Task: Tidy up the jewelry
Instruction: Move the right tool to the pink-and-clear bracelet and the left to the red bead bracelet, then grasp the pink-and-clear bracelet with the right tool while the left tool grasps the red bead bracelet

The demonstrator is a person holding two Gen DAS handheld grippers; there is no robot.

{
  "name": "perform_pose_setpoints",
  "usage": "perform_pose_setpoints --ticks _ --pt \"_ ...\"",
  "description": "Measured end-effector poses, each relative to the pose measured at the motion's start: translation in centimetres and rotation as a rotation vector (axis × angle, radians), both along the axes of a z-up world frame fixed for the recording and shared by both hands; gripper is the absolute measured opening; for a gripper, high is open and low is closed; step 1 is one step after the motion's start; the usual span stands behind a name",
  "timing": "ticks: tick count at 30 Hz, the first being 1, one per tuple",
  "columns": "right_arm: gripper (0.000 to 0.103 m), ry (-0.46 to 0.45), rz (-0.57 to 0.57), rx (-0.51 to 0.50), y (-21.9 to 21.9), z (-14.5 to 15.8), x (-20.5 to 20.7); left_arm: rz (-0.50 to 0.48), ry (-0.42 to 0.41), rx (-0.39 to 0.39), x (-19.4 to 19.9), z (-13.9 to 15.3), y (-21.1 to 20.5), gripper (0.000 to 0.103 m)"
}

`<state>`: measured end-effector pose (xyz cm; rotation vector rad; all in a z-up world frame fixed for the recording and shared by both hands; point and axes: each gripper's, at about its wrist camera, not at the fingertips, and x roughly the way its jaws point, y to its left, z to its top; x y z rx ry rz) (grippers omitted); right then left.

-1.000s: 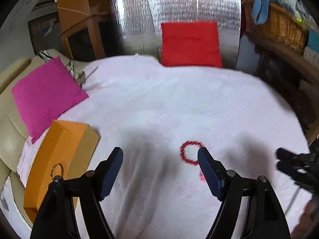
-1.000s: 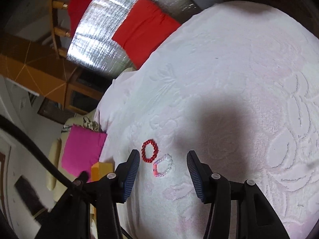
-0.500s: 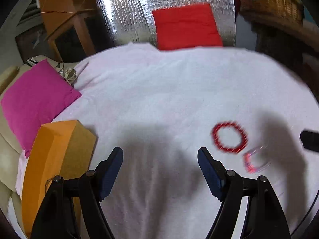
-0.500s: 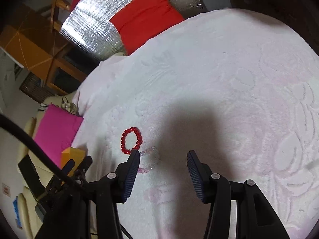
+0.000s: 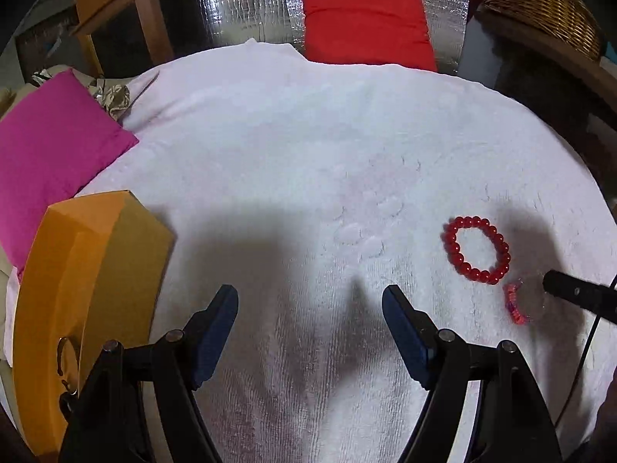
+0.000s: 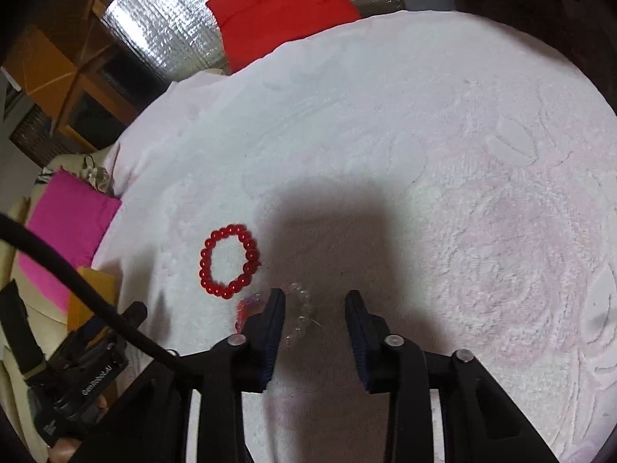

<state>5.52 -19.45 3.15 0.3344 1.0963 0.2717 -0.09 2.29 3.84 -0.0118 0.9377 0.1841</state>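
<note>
A red bead bracelet (image 5: 450,247) (image 6: 203,266) lies flat on the white towel (image 5: 308,154). Touching its near side is a clear bead bracelet with a pink section (image 5: 515,306) (image 6: 302,301). My right gripper (image 6: 315,295) hangs just over that clear bracelet with its jaws closing. The clear beads sit between the jaws, against the left finger, and the pads do not press on them. One of its fingers (image 5: 570,293) shows in the left wrist view. My left gripper (image 5: 310,308) stands open over bare towel, between the bracelets and an orange box (image 5: 96,254) (image 6: 90,289).
A metal ring (image 5: 63,351) hangs on the orange box's near face. A pink cushion (image 5: 50,135) lies at the left. Behind the towel a red cushion (image 5: 366,23) leans on a silver foil panel (image 5: 250,0). A wicker basket (image 5: 540,0) stands at the back right.
Both grippers have come lower and closer to the towel. The right gripper's jaws have narrowed, and the clear bracelet now lies between them. In the left view the bracelets have slid rightward.
</note>
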Motion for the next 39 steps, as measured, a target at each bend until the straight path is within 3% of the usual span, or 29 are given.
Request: perform_pose_setpoints --ticks 3,4,6,9,18,22,32,37,39 --pt "0.019 -0.016 0.012 -0.043 0.7 -0.1 -0.3 0.005 0.011 0.001 0.2 -0.4 -0.5 0.078" --pt "0.01 -0.029 0.023 -0.058 1.0 -0.1 -0.4 0.008 0.011 -0.002 0.3 -0.5 -0.6 0.078" --pt "0.008 -0.041 0.032 -0.076 1.4 0.0 -0.8 0.01 0.008 -0.006 0.4 -0.6 -0.8 0.078" --pt "0.008 -0.077 0.032 -0.131 1.6 0.5 -1.5 0.015 -0.007 -0.012 0.6 -0.5 -1.0 0.078" --pt "0.008 -0.046 -0.085 -0.109 -2.9 1.2 -1.7 -0.014 -0.032 -0.007 2.2 -1.0 -2.7 0.078" --pt "0.008 0.016 -0.102 -0.084 -3.9 0.3 -1.5 -0.018 -0.019 -0.053 3.3 -1.4 -3.3 0.078" --pt "0.01 0.032 -0.091 -0.081 -2.9 0.1 -1.8 -0.078 -0.025 -0.188 4.5 -1.5 -5.0 0.078" --pt "0.01 0.035 -0.094 -0.078 -2.8 0.0 -1.9 -0.103 0.0 -0.205 5.1 -2.3 -5.4 0.056" --pt "0.01 0.033 -0.092 -0.081 -2.9 0.0 -1.9 -0.116 -0.003 -0.177 5.4 -2.4 -5.7 0.055"
